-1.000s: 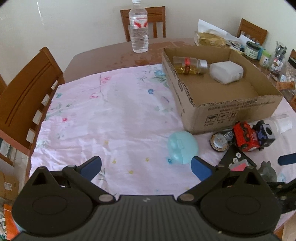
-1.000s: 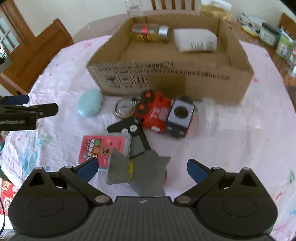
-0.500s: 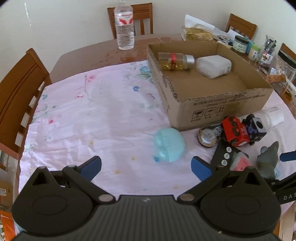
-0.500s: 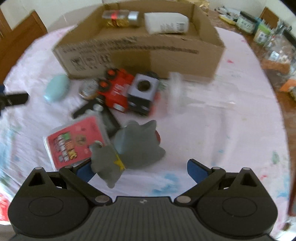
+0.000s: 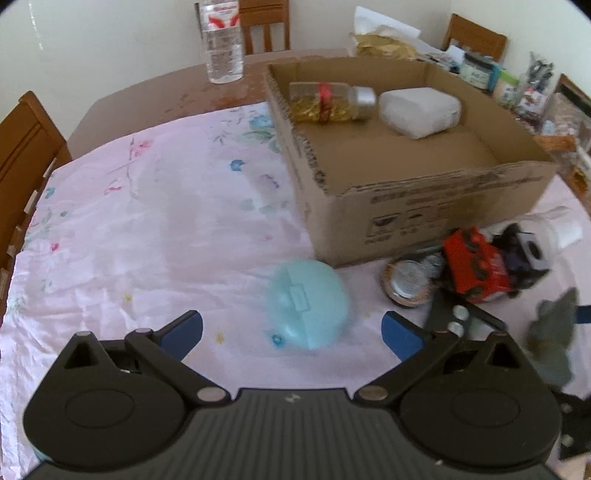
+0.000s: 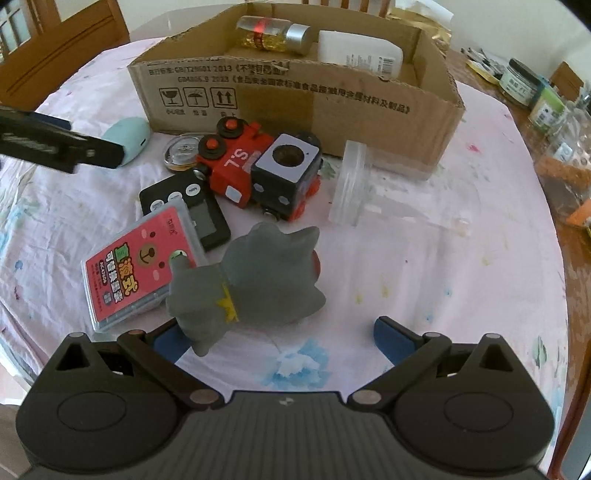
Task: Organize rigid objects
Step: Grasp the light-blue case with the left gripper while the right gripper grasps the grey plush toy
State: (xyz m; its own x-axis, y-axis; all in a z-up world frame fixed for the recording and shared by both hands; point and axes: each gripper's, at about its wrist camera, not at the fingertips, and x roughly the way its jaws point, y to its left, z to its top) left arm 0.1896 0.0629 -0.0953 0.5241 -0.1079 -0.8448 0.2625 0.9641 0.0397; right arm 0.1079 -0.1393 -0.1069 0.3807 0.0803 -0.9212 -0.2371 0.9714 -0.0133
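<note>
left tool (image 5: 291, 326): wide open, empty, above blue case (image 5: 308, 302) | right tool (image 6: 275, 338): wide open, straddling grey toy (image 6: 255, 277)

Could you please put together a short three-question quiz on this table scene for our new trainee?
1. True or false: the cardboard box already holds a glass jar and a white packet.
2. Which thing lies nearest the open right gripper? A) toy train B) grey toy animal C) remote control
3. Fill in: the open left gripper faces a light ____ oval case.

Key: 1 true; 2 B; 3 blue.
</note>
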